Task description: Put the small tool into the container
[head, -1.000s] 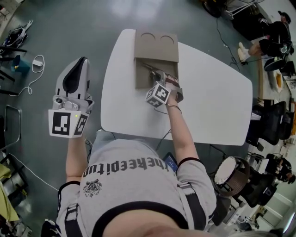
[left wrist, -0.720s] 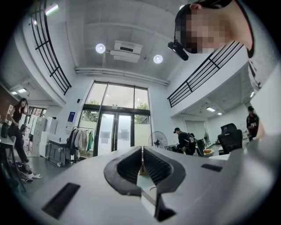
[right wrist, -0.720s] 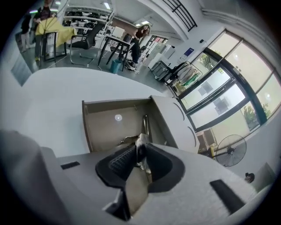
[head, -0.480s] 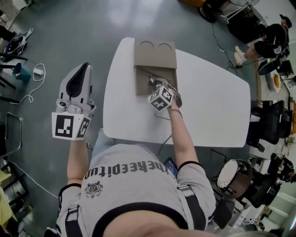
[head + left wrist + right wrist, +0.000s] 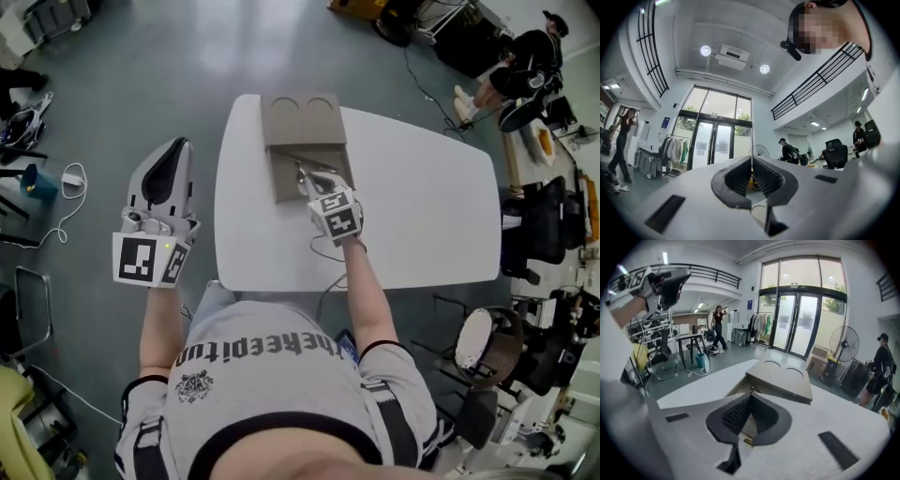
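Note:
A brown cardboard container point(image 5: 281, 187) lies at the table's far edge, its lid point(image 5: 302, 120) folded back and marked with two half circles. A thin metal tool point(image 5: 296, 167) rests in the open tray. My right gripper point(image 5: 314, 180) hovers over the tray just behind the tool. Its jaws are closing, the tips nearly touching, and nothing shows between the pads. In the right gripper view the right gripper point(image 5: 751, 397) points at the container point(image 5: 783, 378). My left gripper point(image 5: 172, 155) is held off the table's left side. It is shut, empty, and points up into the room point(image 5: 751, 165).
The white table point(image 5: 422, 216) spreads bare to the right of the container. Grey floor with cables and a teal bin point(image 5: 39, 183) lies to the left. Chairs and equipment crowd the right side point(image 5: 548, 234), and a person point(image 5: 516, 70) stands at the far right.
My right gripper has shifted a little to the right over the tray, and the tool stays in the container. The left gripper keeps its place beside the table.

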Available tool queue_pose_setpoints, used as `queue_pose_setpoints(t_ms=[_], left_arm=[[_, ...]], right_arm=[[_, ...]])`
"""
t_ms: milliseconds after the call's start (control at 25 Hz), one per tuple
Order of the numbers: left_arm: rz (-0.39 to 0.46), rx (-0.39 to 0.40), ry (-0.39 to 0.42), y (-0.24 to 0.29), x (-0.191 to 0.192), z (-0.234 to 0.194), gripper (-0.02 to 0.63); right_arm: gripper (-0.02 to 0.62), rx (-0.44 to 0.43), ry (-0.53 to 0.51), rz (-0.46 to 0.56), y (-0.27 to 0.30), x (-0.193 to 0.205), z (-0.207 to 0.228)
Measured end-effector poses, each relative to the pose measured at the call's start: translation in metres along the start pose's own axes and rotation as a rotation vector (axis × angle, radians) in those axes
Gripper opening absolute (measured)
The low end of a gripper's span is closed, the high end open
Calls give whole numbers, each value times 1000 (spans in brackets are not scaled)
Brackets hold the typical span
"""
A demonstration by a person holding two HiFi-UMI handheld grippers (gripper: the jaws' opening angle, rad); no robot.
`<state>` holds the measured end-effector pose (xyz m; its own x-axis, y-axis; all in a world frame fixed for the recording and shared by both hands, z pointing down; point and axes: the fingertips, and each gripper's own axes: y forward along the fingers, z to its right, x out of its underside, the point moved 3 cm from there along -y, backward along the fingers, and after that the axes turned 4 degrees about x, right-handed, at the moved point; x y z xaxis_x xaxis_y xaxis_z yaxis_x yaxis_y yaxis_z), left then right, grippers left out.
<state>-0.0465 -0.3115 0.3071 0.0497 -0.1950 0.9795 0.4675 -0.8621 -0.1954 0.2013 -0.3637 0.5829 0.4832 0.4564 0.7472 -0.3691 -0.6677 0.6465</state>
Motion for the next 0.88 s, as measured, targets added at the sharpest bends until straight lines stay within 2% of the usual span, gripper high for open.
queue_pose_setpoints(t_ms=[240, 360, 720, 880], left_arm=[[10, 89, -11, -1, -7, 5, 14], [11, 134, -25, -4, -6, 4, 14], [11, 231, -56, -19, -9, 9, 14], [13, 270, -64, -25, -12, 12, 14]], right_arm=[[3, 86, 197, 104, -37, -14, -9], [3, 134, 262, 161, -55, -21, -17], [3, 269, 330, 312, -114, -47, -44], [3, 365, 342, 384, -145, -58, -49]])
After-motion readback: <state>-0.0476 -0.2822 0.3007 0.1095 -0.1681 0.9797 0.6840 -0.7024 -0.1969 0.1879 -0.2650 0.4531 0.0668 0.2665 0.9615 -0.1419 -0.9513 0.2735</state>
